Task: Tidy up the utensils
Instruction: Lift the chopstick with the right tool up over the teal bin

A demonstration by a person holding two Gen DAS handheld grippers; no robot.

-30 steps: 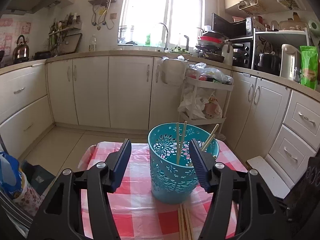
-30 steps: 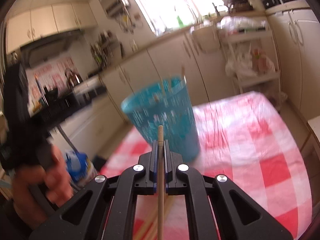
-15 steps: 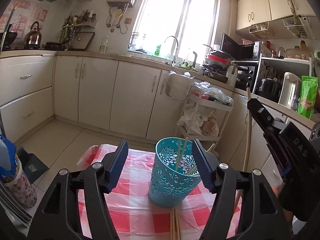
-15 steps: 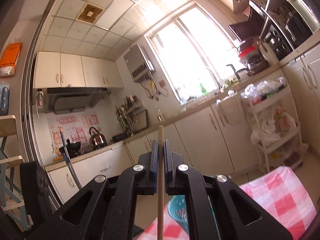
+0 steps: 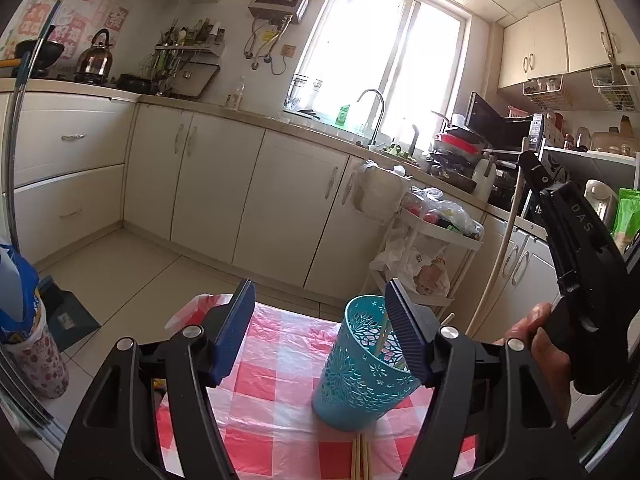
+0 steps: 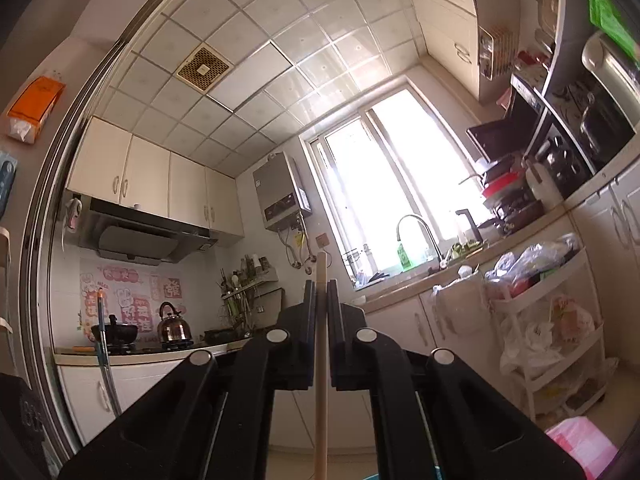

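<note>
A teal openwork basket (image 5: 360,376) stands on the red-and-white checked tablecloth (image 5: 272,400) with a few chopsticks (image 5: 383,330) leaning inside. More loose chopsticks (image 5: 362,458) lie on the cloth in front of it. My left gripper (image 5: 320,296) is open just short of the basket, and its right finger overlaps the rim without pressing on it. My right gripper (image 6: 321,284) is shut on one chopstick (image 6: 321,360) and tilts upward. In the left wrist view the right gripper (image 5: 534,172) is raised to the right of the basket, with the chopstick (image 5: 505,248) slanting down from it toward the table.
A white trolley (image 5: 448,236) piled with plastic bags stands behind the table. Cabinets and a sink counter (image 5: 304,128) run along the back. A blue bag and a floral cup (image 5: 36,356) sit at the left. A person's hand (image 5: 538,344) holds the right gripper.
The right gripper has risen and tipped upward with its chopstick, so its view swung from the basket to the ceiling. The left gripper pulled back, rolled, and its jaws widened slightly.
</note>
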